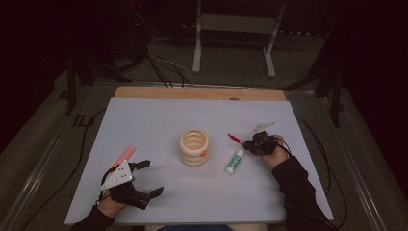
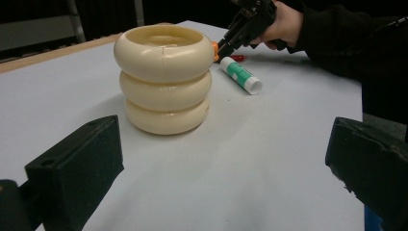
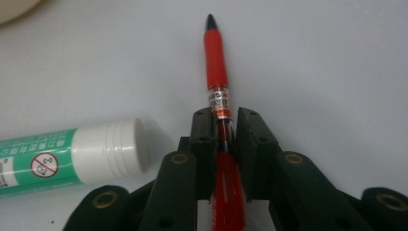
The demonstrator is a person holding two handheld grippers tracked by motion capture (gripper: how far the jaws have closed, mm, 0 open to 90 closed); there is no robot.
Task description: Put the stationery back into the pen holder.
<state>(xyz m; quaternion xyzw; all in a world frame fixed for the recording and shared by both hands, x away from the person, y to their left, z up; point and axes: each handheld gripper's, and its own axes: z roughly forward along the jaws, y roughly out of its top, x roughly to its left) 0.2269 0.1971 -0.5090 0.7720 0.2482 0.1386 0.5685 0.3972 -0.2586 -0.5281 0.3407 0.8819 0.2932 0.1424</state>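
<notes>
A: Being gripped right now: the red pen (image 3: 216, 62), clamped between the jaws of the right gripper (image 3: 224, 120). Jaws are being held nearly closed on the barrel, just behind the silver band, tip pointing away from the hand.

B: Is the pen being lifted yet?

A: Cannot be told. In the high view the pen (image 1: 234, 138) is being shown low over the desk (image 1: 144, 125), right of centre; whether the tip is touching the surface is not being resolved. Pick-up is being judged as the step in hand: grip made, lift pending.

B: Left side?

A: The left gripper (image 1: 144, 179) is being held near the front left corner of the desk, jaws wide apart, nothing between them. It is being pointed at the cream ring holder (image 2: 163, 77), with the holder well apart from the jaws.

B: Neighbours being watched?

A: The glue stick (image 3: 72, 156) is lying just beside the right jaws, white cap end nearest the pen, not touching as far as can be seen. A pink marker (image 1: 124, 155) is lying near the left gripper.

B: Next move?

A: Probably a straight lift is being called for, keeping clear of the glue stick. Then the pen is likely being carried left to the holder (image 1: 194, 147) and tipped upright over the opening. Grip is being taken well back on the pen, so swing at the tip is being flagged as the risk.
</notes>
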